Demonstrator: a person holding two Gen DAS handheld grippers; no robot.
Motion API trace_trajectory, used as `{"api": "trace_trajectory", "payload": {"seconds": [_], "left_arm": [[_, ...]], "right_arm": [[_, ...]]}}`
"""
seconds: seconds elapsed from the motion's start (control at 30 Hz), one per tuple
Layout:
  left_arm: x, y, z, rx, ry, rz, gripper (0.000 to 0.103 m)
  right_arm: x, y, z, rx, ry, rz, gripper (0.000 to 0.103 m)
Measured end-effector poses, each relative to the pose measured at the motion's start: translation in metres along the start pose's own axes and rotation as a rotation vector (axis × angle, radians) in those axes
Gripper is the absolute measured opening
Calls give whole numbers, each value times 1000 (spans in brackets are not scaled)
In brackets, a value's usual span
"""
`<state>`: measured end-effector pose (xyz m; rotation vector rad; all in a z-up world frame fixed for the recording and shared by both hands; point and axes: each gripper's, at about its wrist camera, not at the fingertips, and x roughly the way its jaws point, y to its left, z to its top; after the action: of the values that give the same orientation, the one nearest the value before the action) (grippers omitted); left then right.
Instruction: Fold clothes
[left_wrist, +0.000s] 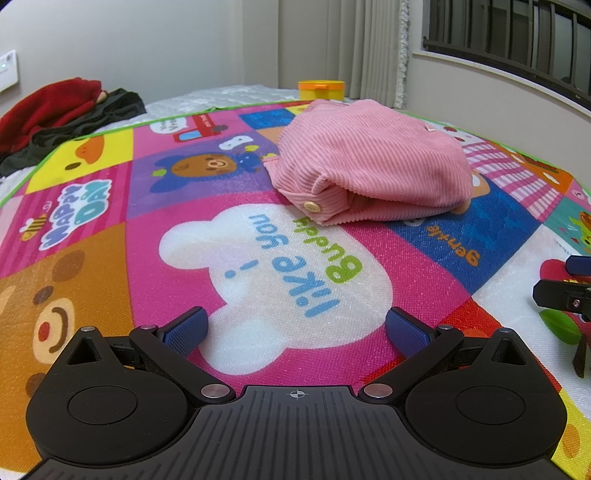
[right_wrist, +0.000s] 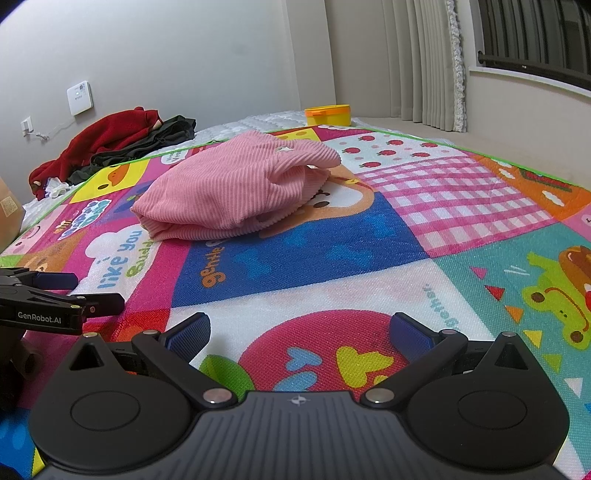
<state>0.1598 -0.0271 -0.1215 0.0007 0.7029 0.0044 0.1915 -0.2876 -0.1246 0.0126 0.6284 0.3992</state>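
Pink corduroy garment (left_wrist: 369, 162) folded into a compact bundle, lying on colourful cartoon play mat (left_wrist: 258, 258), upper centre-right of left wrist view. Cream button (left_wrist: 312, 207) visible on near flap. Left hand-held gripper (left_wrist: 295, 332) low over mat, jaws spread wide, nothing between blue pads (left_wrist: 186, 332), hovering above white cloud print reading "i like you Buddy". Well apart from garment. Tip of right hand-held gripper (left_wrist: 565, 291) poking in at right edge. Red garment (left_wrist: 48, 107) and dark garment (left_wrist: 85, 125) heaped far left on white bed (left_wrist: 221, 96), off mat. Yellow tub with orange lid (left_wrist: 321, 89) behind pink bundle, near curtain (left_wrist: 373, 48).

Right wrist view: same pink bundle (right_wrist: 229, 192) centre-left on mat (right_wrist: 461, 206), folded edge facing camera, small white detail on top. Right hand-held gripper (right_wrist: 299, 332) jaws wide apart, empty, over red round print, well short of garment. Left hand-held gripper (right_wrist: 74, 295) at left edge, fingers pointing right, labelled "GenRobot.AI", also clear of garment. Red and dark clothes (right_wrist: 110, 147) piled at back left on bed. Yellow tub (right_wrist: 328, 114) at far edge. White wall panel (right_wrist: 79, 98) above clothes pile.
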Motion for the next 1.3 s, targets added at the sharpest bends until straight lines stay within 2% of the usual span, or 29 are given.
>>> {"api": "trace_trajectory", "payload": {"seconds": [1.23,1.3], "left_arm": [[0,0,0,-1,0,-3,103],[0,1,1,-1,-1,-4,103]], "right_arm": [[1,1,4,6,18,1,103],[-3,-1,10,8,29,35,103]]}}
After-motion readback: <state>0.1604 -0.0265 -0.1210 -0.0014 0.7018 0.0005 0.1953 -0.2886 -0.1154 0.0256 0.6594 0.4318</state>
